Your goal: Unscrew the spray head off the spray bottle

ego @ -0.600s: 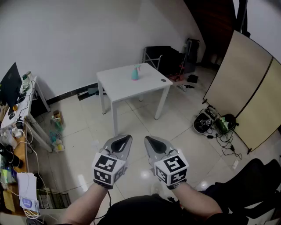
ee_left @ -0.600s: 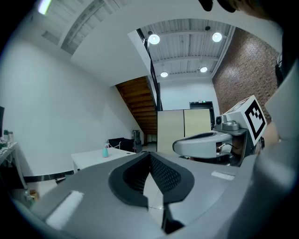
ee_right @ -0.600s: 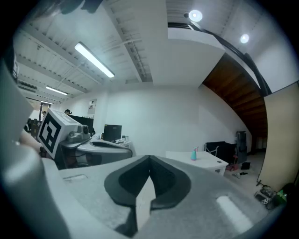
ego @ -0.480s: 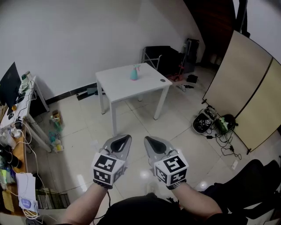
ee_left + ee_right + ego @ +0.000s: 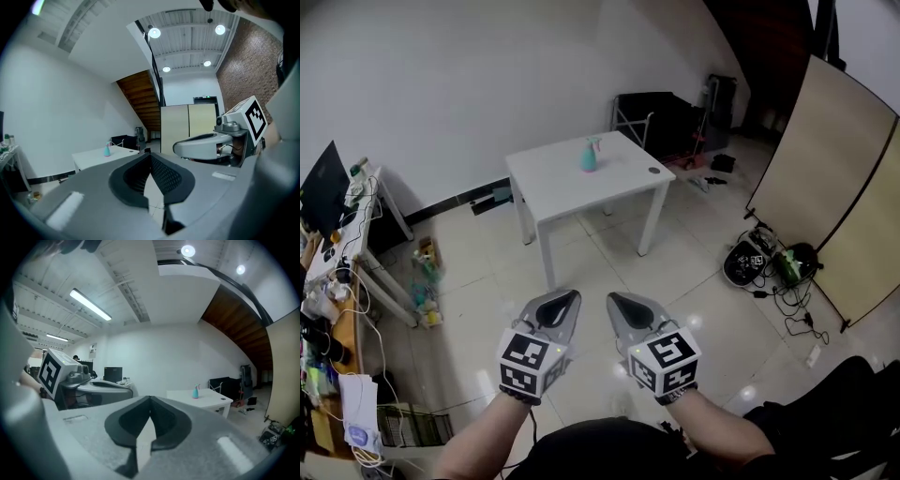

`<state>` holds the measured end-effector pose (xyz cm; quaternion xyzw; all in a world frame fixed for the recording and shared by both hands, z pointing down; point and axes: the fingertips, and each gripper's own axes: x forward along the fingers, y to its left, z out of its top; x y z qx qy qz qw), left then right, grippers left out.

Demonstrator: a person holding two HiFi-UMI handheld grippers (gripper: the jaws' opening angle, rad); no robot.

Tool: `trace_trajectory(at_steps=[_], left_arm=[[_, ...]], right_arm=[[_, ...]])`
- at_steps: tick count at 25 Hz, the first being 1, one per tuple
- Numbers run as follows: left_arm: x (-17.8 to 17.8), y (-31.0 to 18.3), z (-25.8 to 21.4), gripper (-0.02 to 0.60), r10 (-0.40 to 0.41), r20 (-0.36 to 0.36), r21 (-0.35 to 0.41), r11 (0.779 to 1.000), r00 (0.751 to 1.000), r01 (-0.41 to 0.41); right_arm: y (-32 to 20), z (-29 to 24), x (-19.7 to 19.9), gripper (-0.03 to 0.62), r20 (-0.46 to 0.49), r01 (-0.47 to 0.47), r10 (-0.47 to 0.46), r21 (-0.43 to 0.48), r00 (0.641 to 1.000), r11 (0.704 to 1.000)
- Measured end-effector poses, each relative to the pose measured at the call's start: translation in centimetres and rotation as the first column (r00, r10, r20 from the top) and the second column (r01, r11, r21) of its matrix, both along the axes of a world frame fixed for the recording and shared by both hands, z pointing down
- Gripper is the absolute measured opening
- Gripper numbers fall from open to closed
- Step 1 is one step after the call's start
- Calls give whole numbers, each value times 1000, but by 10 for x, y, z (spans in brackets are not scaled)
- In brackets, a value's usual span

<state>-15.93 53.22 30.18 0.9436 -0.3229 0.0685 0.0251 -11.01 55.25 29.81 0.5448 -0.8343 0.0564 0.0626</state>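
The left claw [image 5: 565,300] and the right claw [image 5: 619,302] were held side by side above the tiled floor [image 5: 694,281], each with its jaws closed tip to tip and nothing between them. The teal spray bottle [image 5: 589,156] stood upright on the white counter [image 5: 614,178], near its far edge and well apart from both.

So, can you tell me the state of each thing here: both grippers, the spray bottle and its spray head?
left gripper: shut, nothing between its jaws, held over the floor, away from the table.
right gripper: shut, nothing between its jaws, beside the left one.
spray bottle: upright on the white table, not touched.
spray head: on the bottle; too small to tell how tightly.
monitor: screen dark.
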Motion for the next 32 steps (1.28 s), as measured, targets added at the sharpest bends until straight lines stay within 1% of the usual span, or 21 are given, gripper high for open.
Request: trace_trajectory(at_steps=[8,17,21,25,27,32], left_arm=[[62,-39,1,15,-24,28,-12,1000,999,24],[122,-69,7,15,-60,62,-20,998,996,61],[135,-77,10,15,-77,68,-23,997,995,78],[141,-86,13,16,-93,72,-39,995,993,96],[144,-90,11,15,-96,71,-35,995,993,98],[139,-103,13,15,-102,69,-35,994,992,105]], right_arm=[[-43,4,62,-9,30,28,-27,-16,999,999],[-73,12,123,-9,58,65,-63,-34,996,997],[-82,18,137,-9,66,80,-77,-45,995,996],[-90,19,142,-8,71,101,-98,-50,993,994],[-95,20,146,-8,72,104,-100,-54,992,993],[-109,20,141,-9,66,108,-104,-56,992,993]])
